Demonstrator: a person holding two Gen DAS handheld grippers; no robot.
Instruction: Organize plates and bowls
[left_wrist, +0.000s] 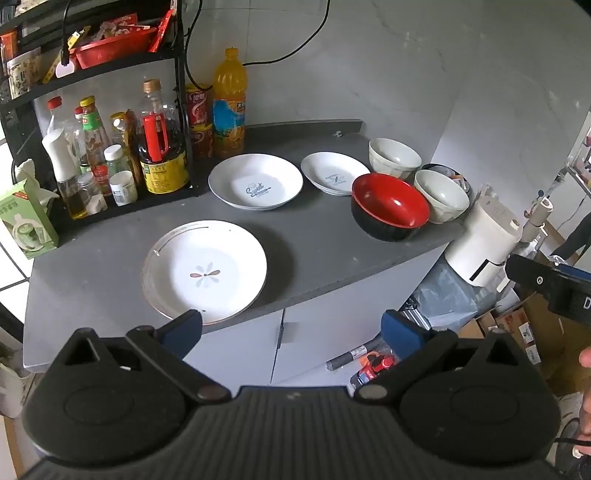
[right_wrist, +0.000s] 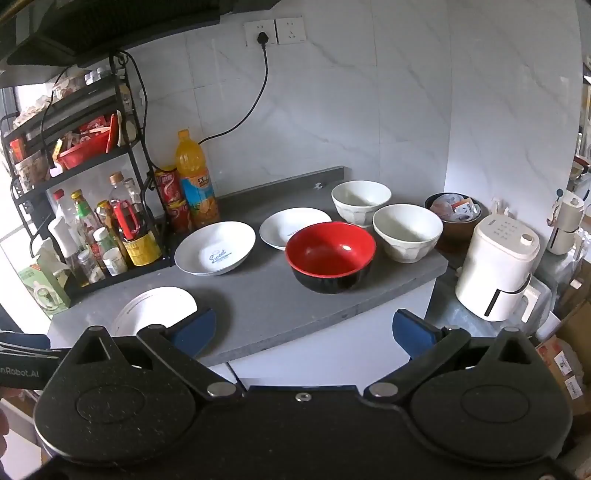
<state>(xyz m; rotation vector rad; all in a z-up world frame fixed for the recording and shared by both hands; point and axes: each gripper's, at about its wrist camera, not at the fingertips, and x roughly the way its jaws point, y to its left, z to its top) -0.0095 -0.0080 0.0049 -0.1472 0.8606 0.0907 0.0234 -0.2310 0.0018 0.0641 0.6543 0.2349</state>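
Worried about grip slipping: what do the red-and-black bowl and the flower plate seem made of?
Red-and-black bowl: likely lacquered plastic or melamine, given its glossy red inside with sharp highlights, though I can't be sure. Flower plate: probably glazed ceramic; smooth white sheen.

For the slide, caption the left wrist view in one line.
Open left hand-held gripper faces a grey counter with three white plates, a red bowl and two white bowls.

I am looking at a grey counter (left_wrist: 314, 240) carrying three plates (left_wrist: 205, 271), three bowls (left_wrist: 389, 206), a bottle rack (left_wrist: 110, 147) and a juice bottle (left_wrist: 229, 107).
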